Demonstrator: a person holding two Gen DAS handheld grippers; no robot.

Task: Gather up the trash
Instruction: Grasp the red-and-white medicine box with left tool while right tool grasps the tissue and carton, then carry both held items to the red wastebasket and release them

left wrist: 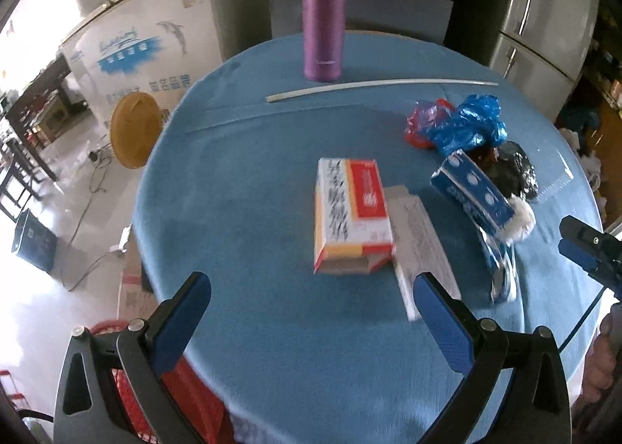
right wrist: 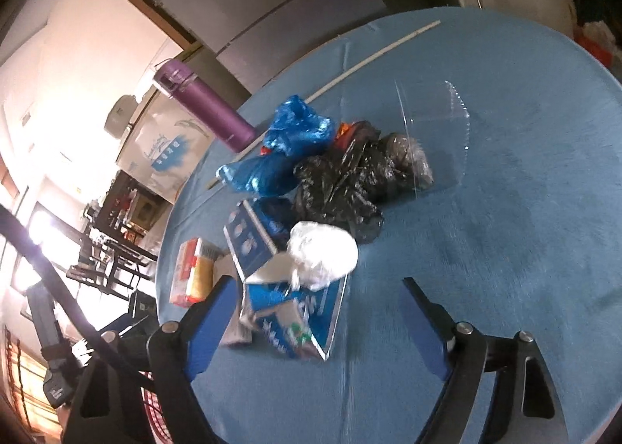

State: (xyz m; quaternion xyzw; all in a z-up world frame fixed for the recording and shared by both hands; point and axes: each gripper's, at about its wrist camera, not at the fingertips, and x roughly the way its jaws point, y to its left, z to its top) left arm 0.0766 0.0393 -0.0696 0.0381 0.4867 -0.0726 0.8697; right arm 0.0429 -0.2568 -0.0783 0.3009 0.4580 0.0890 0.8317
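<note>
Trash lies on a round blue table. A red, white and yellow carton lies mid-table on a white sheet; the carton also shows in the right wrist view. To the right are a blue box, a white wad, a blue bag, a red bag and a black bag. My left gripper is open and empty just short of the carton. My right gripper is open over a blue foil wrapper, near the blue box, white wad, black bag and blue bag.
A purple flask stands at the table's far edge, with a long white strip before it. A clear plastic bag lies behind the black bag. A red basket sits below the near left edge. A round wooden stool and freezer stand left.
</note>
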